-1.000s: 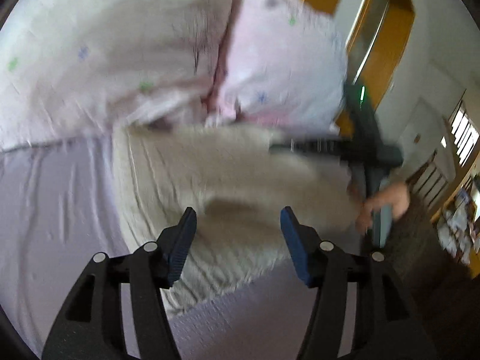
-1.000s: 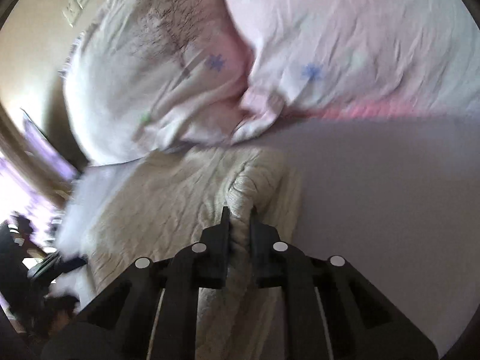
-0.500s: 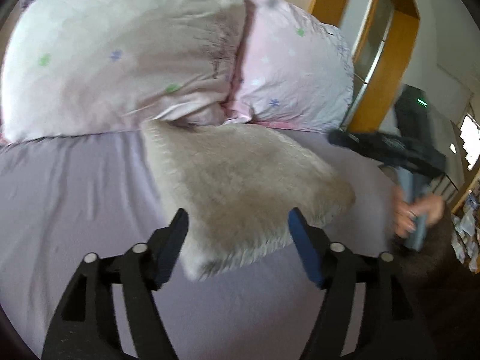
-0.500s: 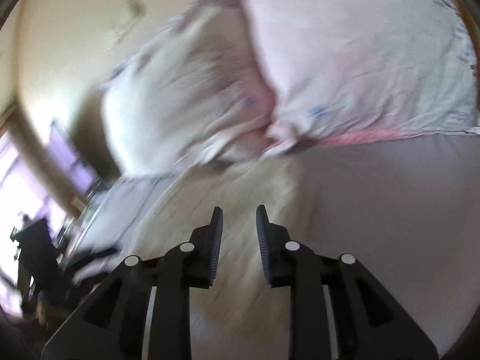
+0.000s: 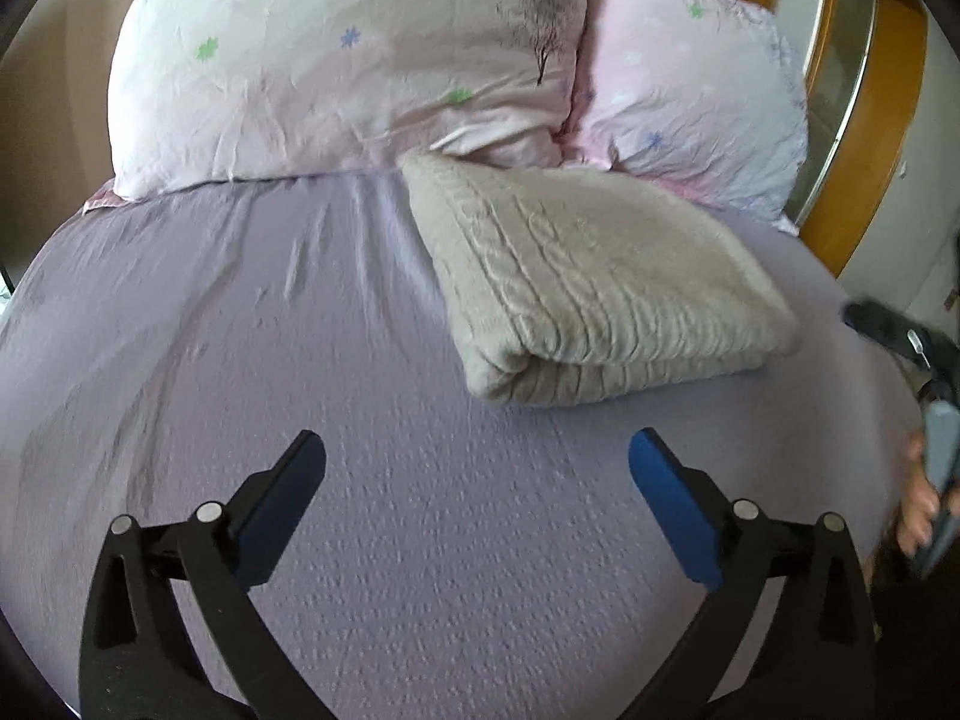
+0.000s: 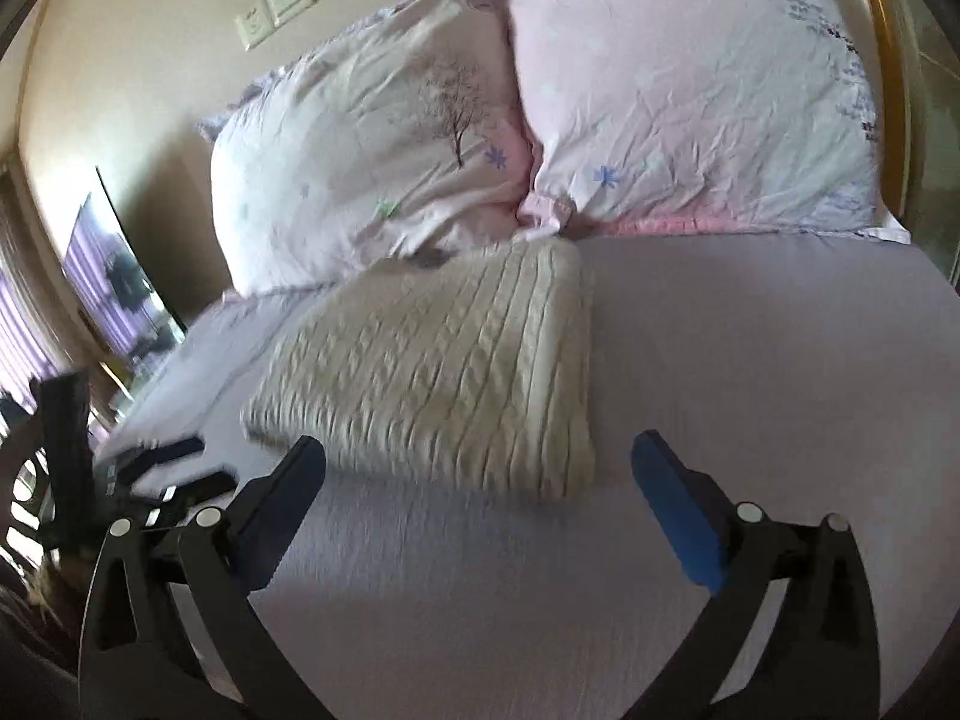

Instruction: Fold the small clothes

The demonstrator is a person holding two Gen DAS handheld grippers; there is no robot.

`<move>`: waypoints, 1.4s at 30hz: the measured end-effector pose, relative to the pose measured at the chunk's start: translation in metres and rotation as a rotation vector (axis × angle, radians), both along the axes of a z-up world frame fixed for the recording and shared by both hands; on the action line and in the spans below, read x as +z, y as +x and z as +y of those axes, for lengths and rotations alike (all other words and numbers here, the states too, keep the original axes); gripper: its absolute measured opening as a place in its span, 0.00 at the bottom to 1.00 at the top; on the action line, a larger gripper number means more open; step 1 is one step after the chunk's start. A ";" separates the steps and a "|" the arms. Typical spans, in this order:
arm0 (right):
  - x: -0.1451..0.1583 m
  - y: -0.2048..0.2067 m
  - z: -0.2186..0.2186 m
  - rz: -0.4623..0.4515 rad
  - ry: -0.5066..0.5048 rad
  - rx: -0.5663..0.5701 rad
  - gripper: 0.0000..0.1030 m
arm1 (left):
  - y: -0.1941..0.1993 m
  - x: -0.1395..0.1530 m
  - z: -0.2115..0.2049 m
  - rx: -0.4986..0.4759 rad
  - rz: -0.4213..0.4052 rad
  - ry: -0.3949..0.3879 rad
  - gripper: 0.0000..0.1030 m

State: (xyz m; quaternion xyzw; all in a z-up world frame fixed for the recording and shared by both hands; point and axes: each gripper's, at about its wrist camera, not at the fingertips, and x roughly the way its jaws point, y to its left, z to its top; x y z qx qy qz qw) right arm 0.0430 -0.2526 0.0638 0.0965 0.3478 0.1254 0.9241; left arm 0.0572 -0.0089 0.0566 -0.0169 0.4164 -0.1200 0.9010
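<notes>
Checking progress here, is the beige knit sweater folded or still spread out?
Folded. The sweater lies as a compact layered rectangle on the bed sheet, rounded fold edge showing, neither gripper touching it.

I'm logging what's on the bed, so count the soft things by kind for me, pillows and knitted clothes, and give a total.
Pillows: 2, one on the left and one on the right
Folded knitted sweater: 1
Total: 3

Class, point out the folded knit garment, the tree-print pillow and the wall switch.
folded knit garment (image 5: 600, 294): left wrist view, top face.
tree-print pillow (image 5: 336, 66): left wrist view, middle of cover.
wall switch (image 6: 277, 7): right wrist view, plate face.
</notes>
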 end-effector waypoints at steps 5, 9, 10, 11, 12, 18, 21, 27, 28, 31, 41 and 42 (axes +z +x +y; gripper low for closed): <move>-0.030 0.008 0.037 0.097 -0.258 -0.104 0.99 | 0.005 -0.012 -0.014 0.008 0.016 0.085 0.98; -0.051 0.020 0.054 0.167 -0.279 -0.086 0.99 | 0.008 -0.020 -0.018 0.005 0.046 0.111 0.98; -0.053 0.018 0.055 0.176 -0.283 -0.086 0.99 | 0.010 -0.022 -0.019 0.009 0.058 0.120 0.98; -0.058 0.019 0.059 0.192 -0.299 -0.091 0.99 | 0.012 -0.024 -0.018 0.012 0.076 0.124 0.98; -0.061 0.021 0.061 0.205 -0.317 -0.101 0.99 | 0.013 -0.025 -0.018 0.015 0.081 0.128 0.98; -0.062 0.017 0.055 0.211 -0.278 -0.155 0.99 | 0.012 -0.026 -0.020 0.015 0.086 0.154 0.98; -0.062 0.018 0.055 0.210 -0.279 -0.161 0.99 | 0.014 -0.026 -0.019 0.009 0.087 0.154 0.98; -0.061 0.019 0.056 0.210 -0.279 -0.161 0.99 | 0.013 -0.026 -0.020 0.009 0.087 0.154 0.98; -0.062 0.019 0.056 0.210 -0.279 -0.161 0.99 | 0.013 -0.026 -0.020 0.009 0.087 0.154 0.98; -0.061 0.019 0.056 0.211 -0.279 -0.161 0.99 | 0.013 -0.026 -0.020 0.009 0.087 0.154 0.98; -0.061 0.019 0.056 0.211 -0.279 -0.162 0.99 | 0.013 -0.026 -0.019 0.009 0.087 0.154 0.98; -0.061 0.019 0.056 0.211 -0.279 -0.162 0.99 | 0.013 -0.026 -0.019 0.009 0.087 0.154 0.98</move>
